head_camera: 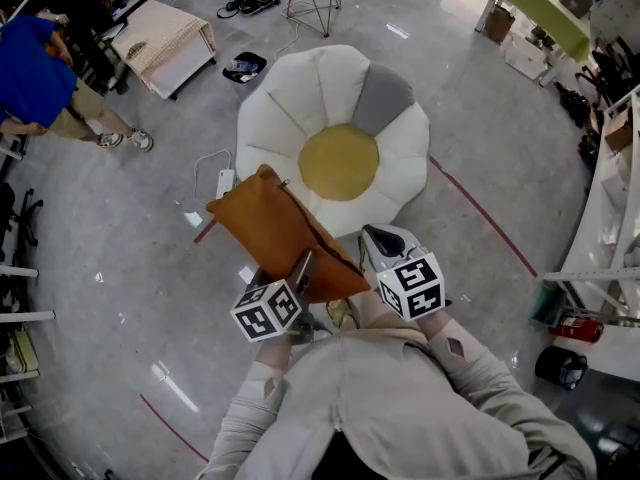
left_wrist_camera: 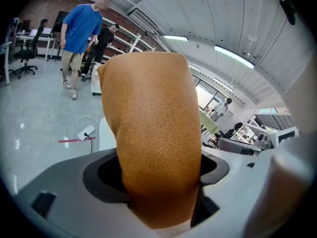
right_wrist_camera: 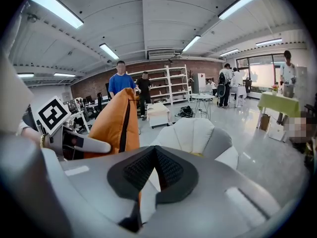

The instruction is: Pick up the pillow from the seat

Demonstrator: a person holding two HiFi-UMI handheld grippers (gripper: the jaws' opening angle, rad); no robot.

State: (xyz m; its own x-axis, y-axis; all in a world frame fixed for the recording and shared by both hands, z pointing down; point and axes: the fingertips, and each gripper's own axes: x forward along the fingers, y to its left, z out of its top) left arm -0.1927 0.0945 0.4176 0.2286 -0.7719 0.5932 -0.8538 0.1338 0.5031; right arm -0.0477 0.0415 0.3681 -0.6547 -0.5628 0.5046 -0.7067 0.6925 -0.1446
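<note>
overlooking a glossy grey floor (head_camera: 120,268) in a wide workshop room, catching streaks of ceiling light. facing a flower-shaped seat (head_camera: 300,98) straight ahead, sitting on that floor: white petals, one grey petal, yellow centre. showing, at the far left, a person in a blue shirt (head_camera: 30,78) standing near a low cream-topped table (head_camera: 170,43). holding the orange pillow (head_camera: 280,233) up in the air, clear of the seat and just in front of it, tilted, dark seam running along its right edge. clamping its lower end in the left gripper (head_camera: 300,273), pads pressing into the fabric. hovering the right gripper (right_wrist_camera: 155,155) just beside the pillow's lower corner, jaws closed together and empty. trailing left of the seat, a white power strip (head_camera: 225,181) lying on the floor.
</note>
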